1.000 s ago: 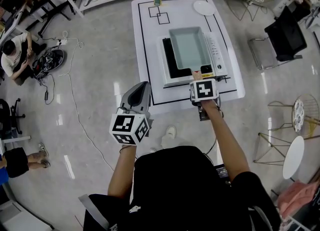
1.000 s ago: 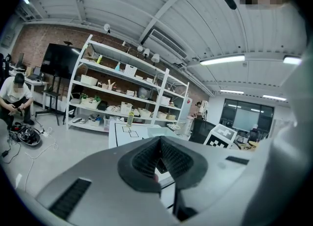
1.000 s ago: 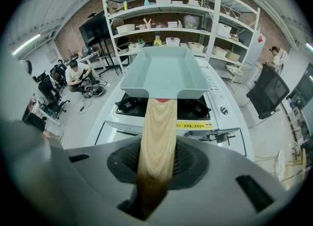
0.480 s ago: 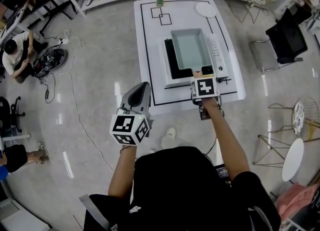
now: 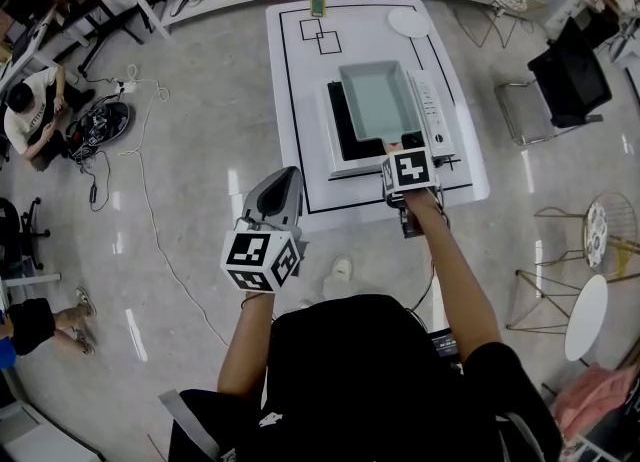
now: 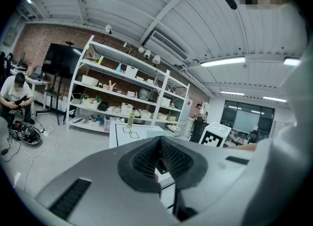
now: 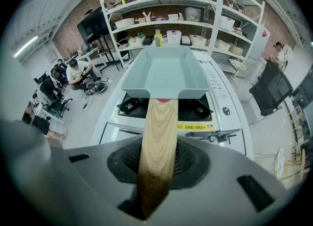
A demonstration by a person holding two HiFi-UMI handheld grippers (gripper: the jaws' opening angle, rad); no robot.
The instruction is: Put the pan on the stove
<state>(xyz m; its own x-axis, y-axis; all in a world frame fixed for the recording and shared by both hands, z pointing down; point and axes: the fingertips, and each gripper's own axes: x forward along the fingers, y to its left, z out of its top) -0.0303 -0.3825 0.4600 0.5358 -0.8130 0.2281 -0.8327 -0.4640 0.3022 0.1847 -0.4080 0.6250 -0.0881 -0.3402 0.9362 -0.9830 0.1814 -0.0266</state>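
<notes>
Nothing really moved over that last 1 second: our right gripper [image 7: 155,171] was clamped on the wooden handle [image 7: 157,122], pan [image 5: 378,100] right over the stove [image 5: 432,110]. Left gripper [image 6: 159,159] was closed, empty. We figured lower it flat, centered, then release.

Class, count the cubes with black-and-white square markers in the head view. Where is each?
2. One cube sits on the left gripper, over the floor. The other cube sits on the right gripper, gripping the pan handle at the table edge. None seems hidden.
</notes>
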